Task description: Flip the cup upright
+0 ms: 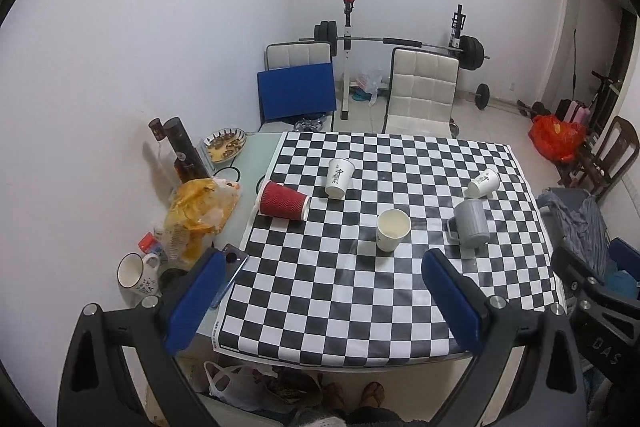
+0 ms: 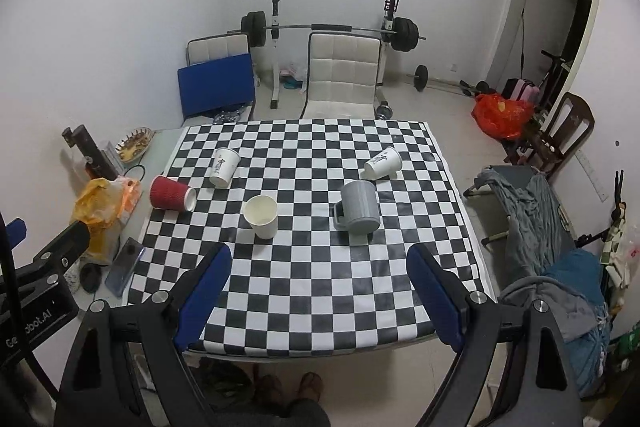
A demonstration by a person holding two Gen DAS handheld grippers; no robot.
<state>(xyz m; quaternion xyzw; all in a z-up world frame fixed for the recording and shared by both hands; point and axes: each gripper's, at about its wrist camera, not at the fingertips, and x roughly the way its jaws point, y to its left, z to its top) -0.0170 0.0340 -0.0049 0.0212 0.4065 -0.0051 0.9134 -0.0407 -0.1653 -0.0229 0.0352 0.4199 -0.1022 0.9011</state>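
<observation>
On the checkered cloth (image 1: 360,299) stand an upright white paper cup (image 1: 393,230) (image 2: 262,217) and a second upright printed white cup (image 1: 339,177) (image 2: 224,167). A red ribbed cup (image 1: 283,201) (image 2: 172,194) lies on its side at the left. A printed white cup (image 1: 484,183) (image 2: 383,163) lies on its side at the right. A grey mug (image 1: 471,223) (image 2: 359,213) stands upside down. My left gripper (image 1: 320,303) and right gripper (image 2: 320,291) are both open and empty, above the table's near edge.
Left of the cloth lie a yellow bag (image 1: 202,215), a phone (image 1: 230,277), a white mug (image 1: 134,273), a dark bottle (image 1: 184,151) and a bowl (image 1: 225,143). Chairs (image 1: 424,91) and a barbell rack (image 1: 396,43) stand beyond. A clothes-covered chair (image 2: 536,211) is to the right.
</observation>
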